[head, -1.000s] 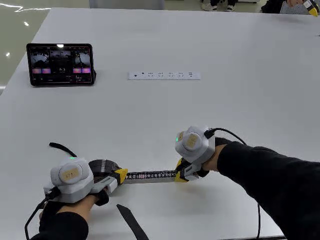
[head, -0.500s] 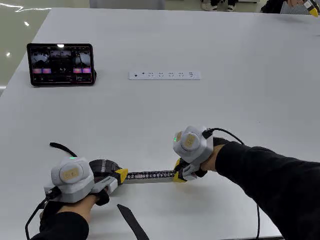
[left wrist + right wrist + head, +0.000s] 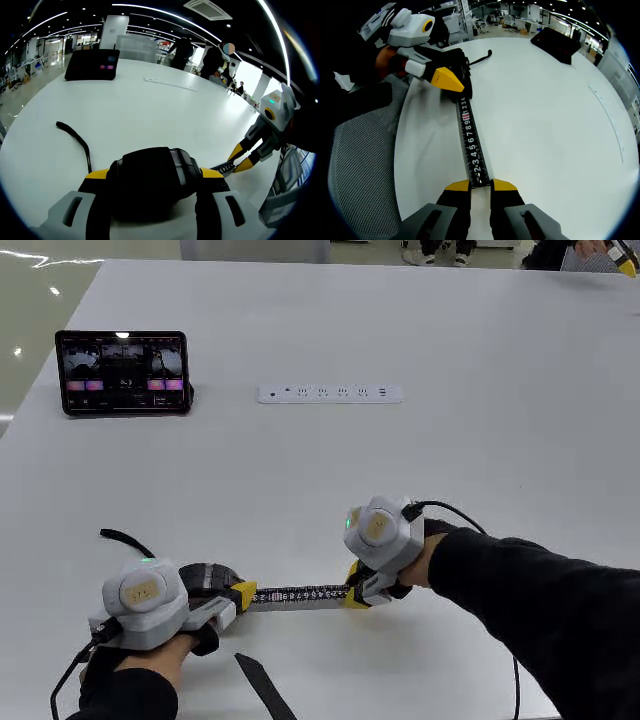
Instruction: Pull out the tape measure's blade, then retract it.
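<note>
black tape measure on the white table, dark numbered blade pulled out flat, numerals up

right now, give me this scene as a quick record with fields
surface: white table
tape measure: on the table, clamped in the left gripper
blade: partly pulled out, lying along the table, numbers up
right gripper: fingers closed on the blade's end
far side: tablet with lit screen, power strip
near edge: black strap
</note>
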